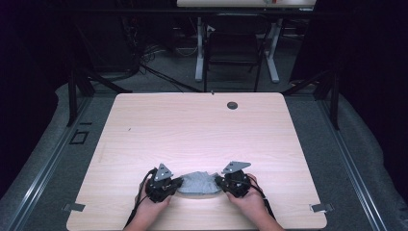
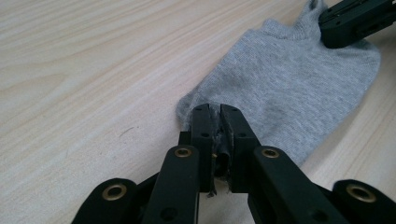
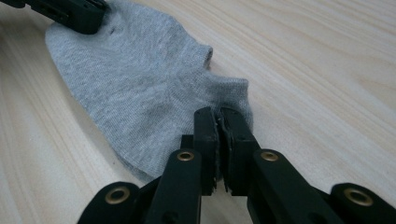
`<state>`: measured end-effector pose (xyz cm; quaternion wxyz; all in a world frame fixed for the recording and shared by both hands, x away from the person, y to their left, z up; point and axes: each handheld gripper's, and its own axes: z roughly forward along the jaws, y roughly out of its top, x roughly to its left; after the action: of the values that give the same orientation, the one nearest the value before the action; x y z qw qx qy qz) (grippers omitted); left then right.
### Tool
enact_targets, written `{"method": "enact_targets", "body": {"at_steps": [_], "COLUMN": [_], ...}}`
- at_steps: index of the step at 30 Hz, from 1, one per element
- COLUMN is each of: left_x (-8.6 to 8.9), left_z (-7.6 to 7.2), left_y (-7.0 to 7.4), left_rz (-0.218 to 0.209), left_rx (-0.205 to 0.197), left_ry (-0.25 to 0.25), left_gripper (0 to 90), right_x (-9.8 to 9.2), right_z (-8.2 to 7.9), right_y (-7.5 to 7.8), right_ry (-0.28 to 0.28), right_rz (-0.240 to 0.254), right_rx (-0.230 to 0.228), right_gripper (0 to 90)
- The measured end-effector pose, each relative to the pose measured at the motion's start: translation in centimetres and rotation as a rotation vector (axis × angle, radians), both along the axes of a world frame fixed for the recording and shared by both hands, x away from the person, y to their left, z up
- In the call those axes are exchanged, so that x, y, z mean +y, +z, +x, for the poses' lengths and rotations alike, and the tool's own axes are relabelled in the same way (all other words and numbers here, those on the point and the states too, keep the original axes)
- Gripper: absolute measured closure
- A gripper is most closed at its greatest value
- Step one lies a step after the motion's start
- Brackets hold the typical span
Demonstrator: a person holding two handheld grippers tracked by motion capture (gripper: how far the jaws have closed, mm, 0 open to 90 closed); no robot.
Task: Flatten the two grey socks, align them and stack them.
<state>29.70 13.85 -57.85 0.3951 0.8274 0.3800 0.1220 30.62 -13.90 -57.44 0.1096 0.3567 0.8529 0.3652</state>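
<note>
Both tongs, left (image 2: 215, 114) and right (image 3: 218, 116), were clamped on opposite ends of the grey sock (image 1: 198, 183), apparently to spread it flat on the counter (image 1: 192, 125).

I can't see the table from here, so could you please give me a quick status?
Left tongs and right tongs each shut on one end of the grey sock. Sock lies on the table between them. Nothing in the way.

We see a plain heather-grey sock (image 2: 289, 84) on a pale wood-grain tabletop (image 1: 192, 130), and our grippers' fingers (image 2: 201, 135) are black.
</note>
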Motion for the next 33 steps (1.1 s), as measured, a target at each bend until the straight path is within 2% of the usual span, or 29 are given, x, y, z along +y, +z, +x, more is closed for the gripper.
{"method": "enact_targets", "body": {"at_steps": [4,8,12,15,19,22,24,28,33], "left_x": [0.1,0.4,0.9,1.3,1.8,2.3,2.6,3.2,3.9], "left_z": [-0.2,-0.5,-0.8,-1.0,-1.4,-1.7,-2.0,-2.5,-3.2], "left_y": [0.3,1.1,2.1,2.7,3.2,3.4,3.5,3.7,3.5], "left_rz": [-0.023,-0.040,-0.057,-0.067,-0.078,-0.073,-0.069,-0.077,-0.060], "left_rx": [-0.010,-0.024,-0.039,-0.047,-0.054,-0.046,-0.055,-0.054,-0.058], "left_ry": [0.010,0.013,0.025,0.030,0.044,0.044,0.042,0.049,0.033], "left_gripper": [83.8,82.3,81.6,80.2,75.1,70.4,67.3,60.8,53.8], "right_x": [0.1,0.0,-0.3,-0.5,-1.0,-1.4,-1.7,-2.3,-3.1], "right_z": [-0.1,-0.4,-0.9,-1.3,-1.9,-2.5,-3.0,-3.7,-4.5], "right_y": [0.1,0.7,1.7,2.4,3.4,3.8,3.9,4.1,4.0], "right_ry": [-0.008,-0.009,-0.008,-0.020,-0.036,-0.050,-0.058,-0.064,-0.071], "right_rz": [0.008,0.020,0.011,0.023,0.034,0.053,0.055,0.033,0.036], "right_rx": [0.003,-0.003,-0.040,-0.055,-0.090,-0.104,-0.113,-0.139,-0.155], "right_gripper": [84.7,82.9,82.4,81.1,78.9,72.9,70.7,63.2,57.9]}}
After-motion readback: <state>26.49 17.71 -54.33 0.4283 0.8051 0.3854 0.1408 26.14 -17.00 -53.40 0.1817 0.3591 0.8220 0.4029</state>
